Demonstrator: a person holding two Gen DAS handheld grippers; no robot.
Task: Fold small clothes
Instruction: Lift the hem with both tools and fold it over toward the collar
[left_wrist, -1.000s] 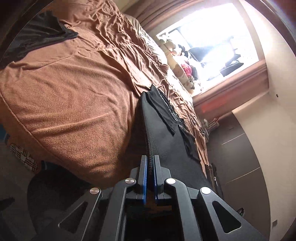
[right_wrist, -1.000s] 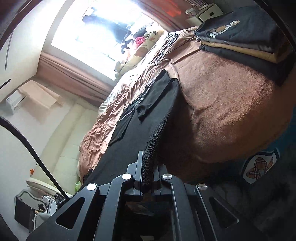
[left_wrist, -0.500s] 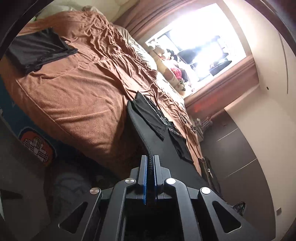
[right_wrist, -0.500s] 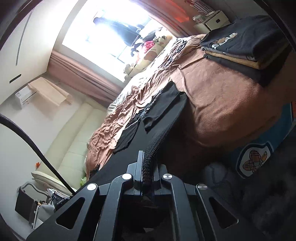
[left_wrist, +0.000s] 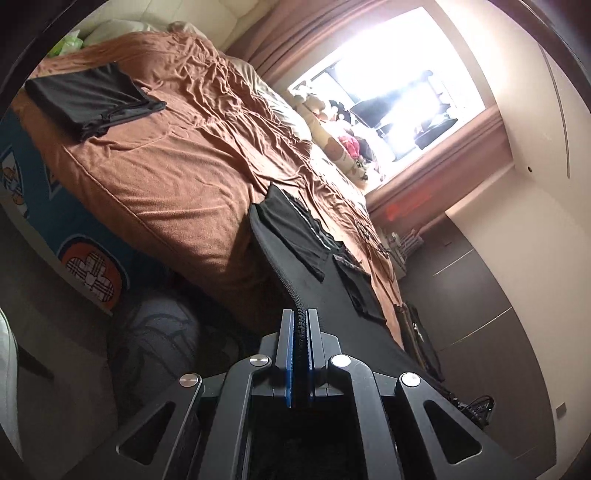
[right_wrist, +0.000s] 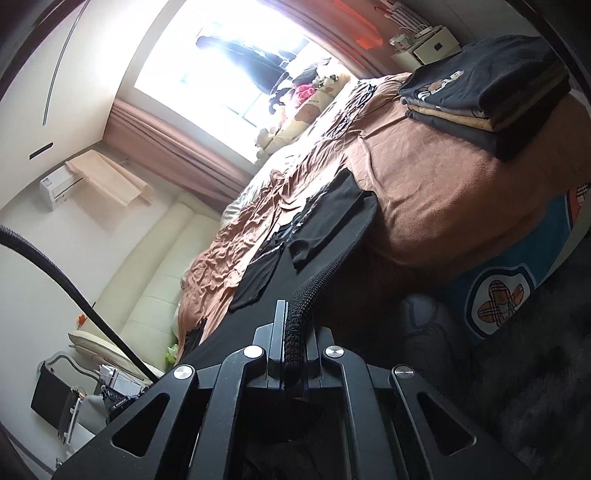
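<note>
A black garment (left_wrist: 325, 291) with a ribbed waistband stretches from the edge of the brown bed (left_wrist: 177, 177) toward both grippers. My left gripper (left_wrist: 302, 325) is shut on the waistband edge. In the right wrist view the same black garment (right_wrist: 325, 236) hangs off the brown bed (right_wrist: 424, 184), and my right gripper (right_wrist: 295, 332) is shut on the thick ribbed band. The far part of the garment, with its pockets turned up, lies flat on the bedspread.
A folded black garment (left_wrist: 88, 99) lies near one corner of the bed. A stack of folded clothes (right_wrist: 487, 96) sits at the other corner. Plush toys (left_wrist: 332, 140) line the window side. A blue patterned sheet (right_wrist: 517, 280) shows under the bedspread, and a dark rug (right_wrist: 535, 387) covers the floor.
Both grippers have pulled back from the bed with the garment, more of which hangs off the edge now. More floor and blue sheet show in both views.
</note>
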